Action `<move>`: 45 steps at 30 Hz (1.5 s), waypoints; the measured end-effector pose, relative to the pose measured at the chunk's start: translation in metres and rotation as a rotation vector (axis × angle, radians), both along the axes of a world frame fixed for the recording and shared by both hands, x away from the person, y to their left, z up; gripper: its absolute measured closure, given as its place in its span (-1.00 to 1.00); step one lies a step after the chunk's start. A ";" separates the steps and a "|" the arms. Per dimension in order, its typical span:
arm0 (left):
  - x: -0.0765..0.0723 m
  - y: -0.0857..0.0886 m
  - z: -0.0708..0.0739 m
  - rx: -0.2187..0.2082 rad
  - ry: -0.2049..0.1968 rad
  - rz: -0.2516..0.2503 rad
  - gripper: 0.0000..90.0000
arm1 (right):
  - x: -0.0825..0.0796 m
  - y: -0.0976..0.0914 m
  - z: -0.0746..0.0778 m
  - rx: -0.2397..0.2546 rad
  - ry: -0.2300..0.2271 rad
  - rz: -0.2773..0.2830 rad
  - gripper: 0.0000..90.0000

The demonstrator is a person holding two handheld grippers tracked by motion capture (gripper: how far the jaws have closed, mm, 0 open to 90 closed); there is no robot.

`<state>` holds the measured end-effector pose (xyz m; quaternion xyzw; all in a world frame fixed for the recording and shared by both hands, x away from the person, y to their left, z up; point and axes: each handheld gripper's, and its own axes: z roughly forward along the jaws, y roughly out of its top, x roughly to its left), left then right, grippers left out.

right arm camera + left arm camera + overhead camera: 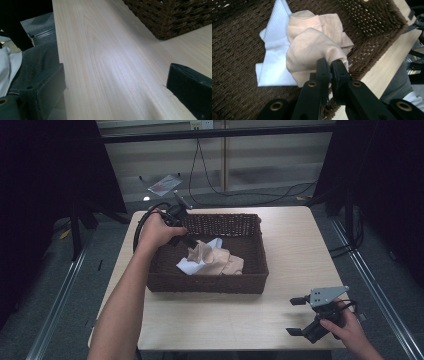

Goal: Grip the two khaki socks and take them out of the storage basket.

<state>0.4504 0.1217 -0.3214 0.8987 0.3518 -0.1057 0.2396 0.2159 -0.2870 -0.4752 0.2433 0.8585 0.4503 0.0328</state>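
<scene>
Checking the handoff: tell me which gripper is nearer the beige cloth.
Left. The left gripper is inside the basket, shut on the beige cloth. The right gripper rests open on the table, outside the basket near the front right corner.

A light wooden table (300,245) stands on grey floor. Beyond its far edge lie black cables (240,203) and, further left, a shiny flat packet (165,184).

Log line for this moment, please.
left gripper: shut on beige cloth in wicker basket | white cloth: underneath | right gripper: open, over table
</scene>
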 end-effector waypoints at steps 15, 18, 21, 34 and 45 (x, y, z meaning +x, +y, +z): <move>-0.016 -0.002 0.026 -0.031 0.032 -0.049 0.90 | 0.000 0.000 0.000 0.000 0.002 0.001 -0.97; -0.020 -0.003 0.031 -0.035 0.037 -0.075 0.90 | 0.000 0.001 0.000 0.001 0.003 0.002 -0.97; -0.025 -0.005 0.036 -0.048 0.041 -0.099 0.90 | 0.000 0.001 -0.001 0.002 0.005 0.005 -0.97; -0.052 -0.013 0.048 -0.044 0.035 -0.212 0.90 | -0.001 0.000 0.000 0.000 0.006 0.001 -0.97; -0.075 -0.020 0.041 -0.043 0.034 -0.280 0.90 | 0.000 0.000 0.000 -0.001 0.002 0.001 -0.97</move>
